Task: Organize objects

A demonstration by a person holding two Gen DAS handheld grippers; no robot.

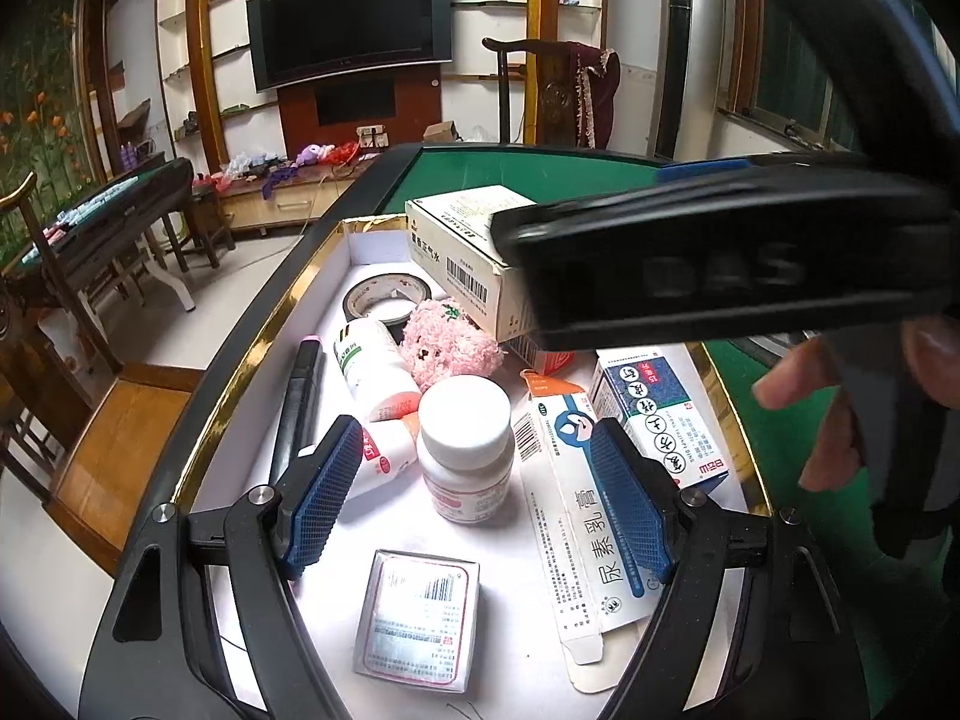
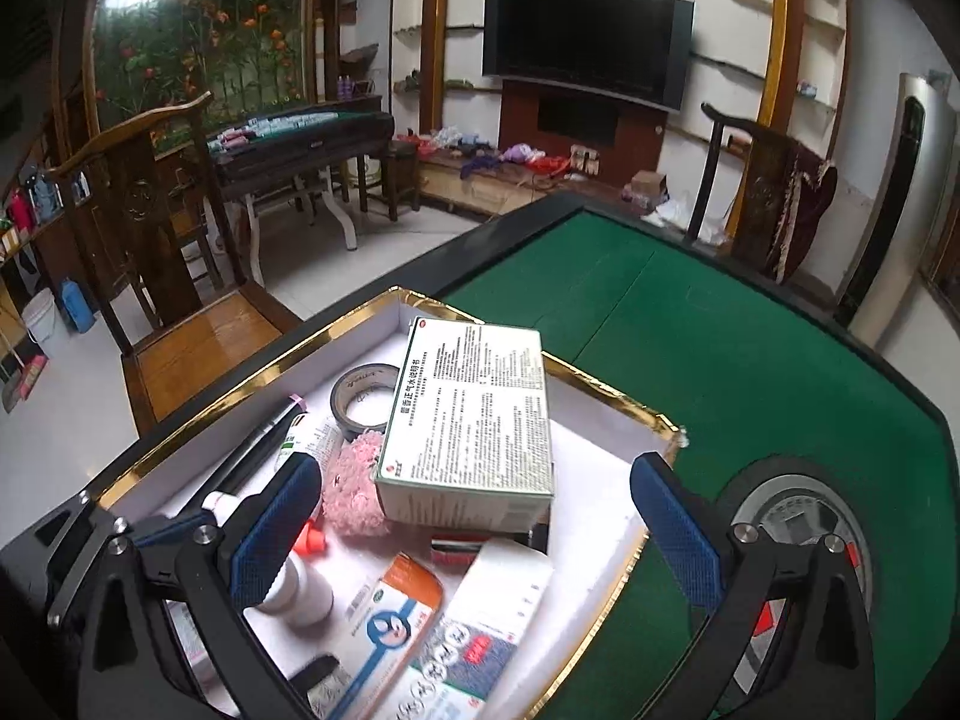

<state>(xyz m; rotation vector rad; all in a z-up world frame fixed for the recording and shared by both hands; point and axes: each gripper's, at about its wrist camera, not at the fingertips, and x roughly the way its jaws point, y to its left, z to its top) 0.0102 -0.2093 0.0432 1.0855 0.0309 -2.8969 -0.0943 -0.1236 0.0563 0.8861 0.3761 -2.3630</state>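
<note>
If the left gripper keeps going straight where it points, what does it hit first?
Most likely the white-capped pill bottle, standing between the left gripper's open fingers inside the gold-rimmed tray; exact depth is unclear.

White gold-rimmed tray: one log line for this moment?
white gold-rimmed tray: filled | large white medicine box: atop items | left gripper: open | right gripper: open, empty
</note>
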